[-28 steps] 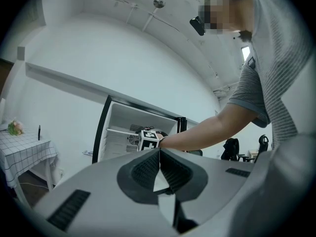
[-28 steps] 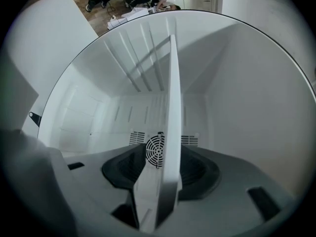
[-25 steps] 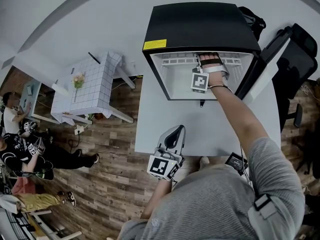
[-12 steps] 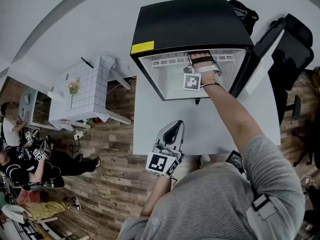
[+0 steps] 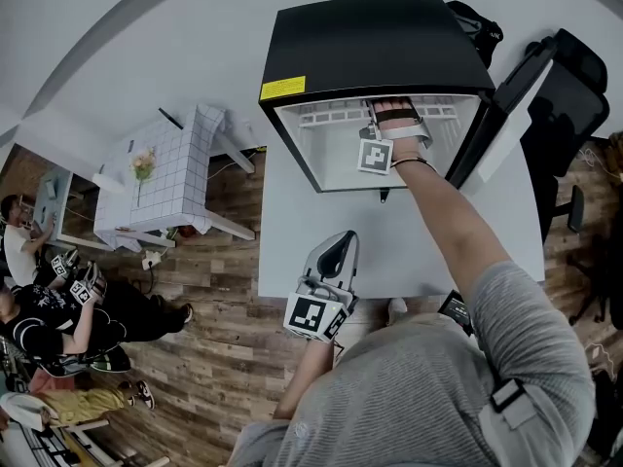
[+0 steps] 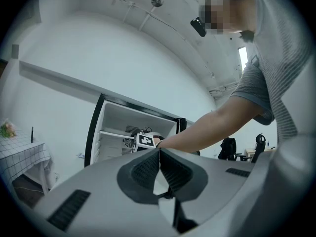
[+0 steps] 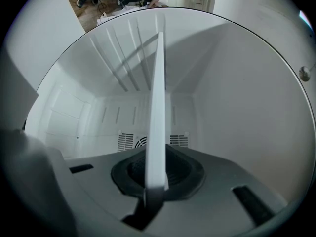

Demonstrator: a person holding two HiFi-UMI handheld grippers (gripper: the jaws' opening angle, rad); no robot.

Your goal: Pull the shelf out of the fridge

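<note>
One shelf (image 7: 157,107) in fridge (image 5: 380,37) | right tongs (image 7: 156,177) just closed on it | left tongs (image 6: 159,154) closed

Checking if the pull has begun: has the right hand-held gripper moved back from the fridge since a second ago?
No. The right hand-held gripper stays at the same place inside the fridge opening; its jaws have just been closing on the shelf.

Office-like workroom: plank floor (image 5: 214,358), black office chair (image 5: 584,105), 1 checked-cloth table (image 5: 175,173) (people (image 5: 58,309) seated nearby).
</note>
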